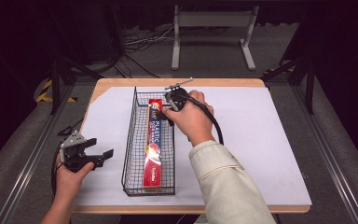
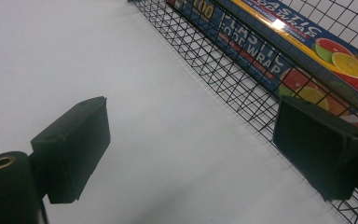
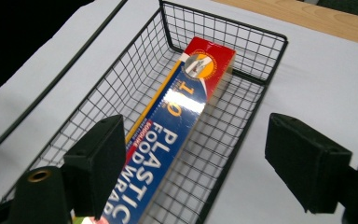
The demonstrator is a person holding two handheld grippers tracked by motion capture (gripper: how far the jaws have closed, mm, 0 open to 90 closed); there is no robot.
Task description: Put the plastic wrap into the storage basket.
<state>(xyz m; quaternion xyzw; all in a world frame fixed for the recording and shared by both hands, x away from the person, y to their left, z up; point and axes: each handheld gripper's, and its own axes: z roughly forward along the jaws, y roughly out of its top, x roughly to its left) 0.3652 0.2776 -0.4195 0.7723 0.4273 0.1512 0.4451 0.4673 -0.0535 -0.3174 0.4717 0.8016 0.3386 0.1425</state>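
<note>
With the wrap box point(image 1: 153, 144) lying in the basket point(image 1: 129, 140), the right claw point(image 3: 193, 163) stands apart above it; next, withdraw clear.

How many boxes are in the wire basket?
1. A single plastic wrap box lies lengthwise in the wire basket, its far end just below the open right gripper. Nothing else shows through the mesh.

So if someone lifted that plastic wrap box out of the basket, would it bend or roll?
The plastic wrap box looks like stiff cardboard, so it would probably stay straight. Its flat sides make rolling unlikely. Its glossy printed face might be a bit slippery, and being long, it could tilt if gripped near one end.
</note>
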